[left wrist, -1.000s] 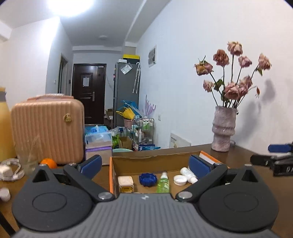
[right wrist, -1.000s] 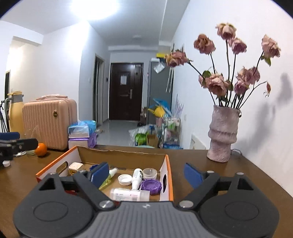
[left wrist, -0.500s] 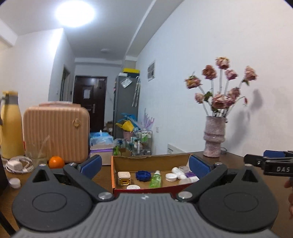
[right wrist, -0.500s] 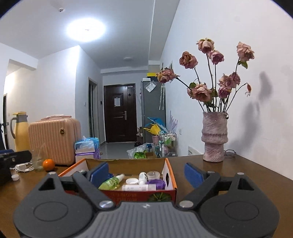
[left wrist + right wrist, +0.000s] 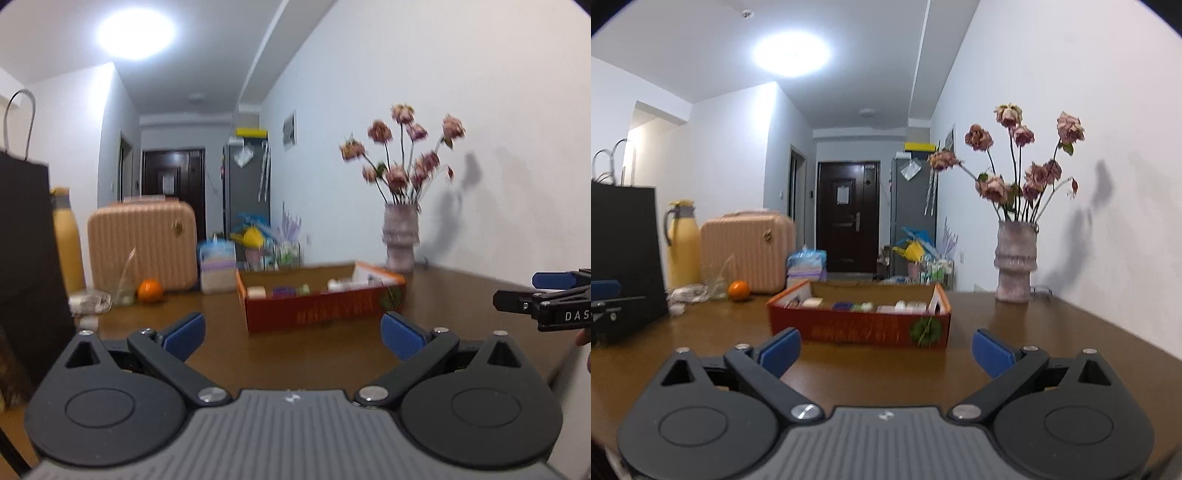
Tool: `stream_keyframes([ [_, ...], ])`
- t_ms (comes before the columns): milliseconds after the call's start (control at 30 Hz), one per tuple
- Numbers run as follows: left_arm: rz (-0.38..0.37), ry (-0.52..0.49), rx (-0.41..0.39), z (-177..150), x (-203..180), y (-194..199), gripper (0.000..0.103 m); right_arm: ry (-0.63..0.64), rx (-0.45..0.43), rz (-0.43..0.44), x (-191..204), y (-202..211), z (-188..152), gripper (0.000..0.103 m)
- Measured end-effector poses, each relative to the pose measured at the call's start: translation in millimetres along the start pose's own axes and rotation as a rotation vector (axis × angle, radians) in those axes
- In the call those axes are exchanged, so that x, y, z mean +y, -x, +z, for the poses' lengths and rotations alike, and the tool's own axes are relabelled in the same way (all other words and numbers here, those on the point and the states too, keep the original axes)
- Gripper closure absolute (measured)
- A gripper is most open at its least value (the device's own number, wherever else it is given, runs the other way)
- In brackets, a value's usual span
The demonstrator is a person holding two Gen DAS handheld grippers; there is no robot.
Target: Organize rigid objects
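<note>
Both grippers, left gripper point(image 5: 291, 332) and right gripper point(image 5: 886, 349), are held spread, empty. Cardboard box point(image 5: 857, 326) of small bottles and caps point(image 5: 905, 305) is set mid-desk point(image 5: 1052, 332), well apart. Contents judged light, stiff, slippery; bottles best pinched across the body.

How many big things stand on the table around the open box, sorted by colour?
Black: 1, the paper bag
Yellow: 1, the jug
Peach: 1, the suitcase
Orange: 1, the fruit
Pinkish grey: 1, the vase
Total: 5. The box holds small items too blurred to count.
</note>
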State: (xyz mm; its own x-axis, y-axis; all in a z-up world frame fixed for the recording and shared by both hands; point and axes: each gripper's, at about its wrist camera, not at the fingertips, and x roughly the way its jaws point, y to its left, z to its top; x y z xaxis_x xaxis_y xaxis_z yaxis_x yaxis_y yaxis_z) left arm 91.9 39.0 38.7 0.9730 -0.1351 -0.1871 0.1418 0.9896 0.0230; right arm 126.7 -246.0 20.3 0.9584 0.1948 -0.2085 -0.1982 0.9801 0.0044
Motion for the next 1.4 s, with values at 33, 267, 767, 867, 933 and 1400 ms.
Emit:
stream_keyframes([
  [33,0.009,0.015,0.010,-4.6,-0.4,10.0,0.000,-0.020,0.023,-0.002,4.8,10.7,-7.2,0.001],
  [267,0.040,0.043,0.026,-26.8,-11.6,72.3,0.000,-0.155,0.037,-0.001,39.8,73.8,-35.7,0.001],
  [767,0.043,-0.003,-0.053,-20.1,-22.0,90.1,0.000,-0.061,-0.008,-0.016,51.8,92.1,-25.7,0.001],
  [867,0.042,-0.001,-0.056,-19.9,-21.6,90.2,0.000,-0.054,-0.004,-0.020,52.2,90.3,-25.1,0.001],
  [933,0.041,0.002,-0.052,-20.3,-20.4,89.5,0.000,-0.052,0.002,-0.030,52.7,89.0,-24.8,0.000],
  [1400,0.043,0.006,-0.049,-19.5,-19.2,89.8,0.000,-0.043,-0.004,-0.048,52.9,89.7,-23.2,0.000],
])
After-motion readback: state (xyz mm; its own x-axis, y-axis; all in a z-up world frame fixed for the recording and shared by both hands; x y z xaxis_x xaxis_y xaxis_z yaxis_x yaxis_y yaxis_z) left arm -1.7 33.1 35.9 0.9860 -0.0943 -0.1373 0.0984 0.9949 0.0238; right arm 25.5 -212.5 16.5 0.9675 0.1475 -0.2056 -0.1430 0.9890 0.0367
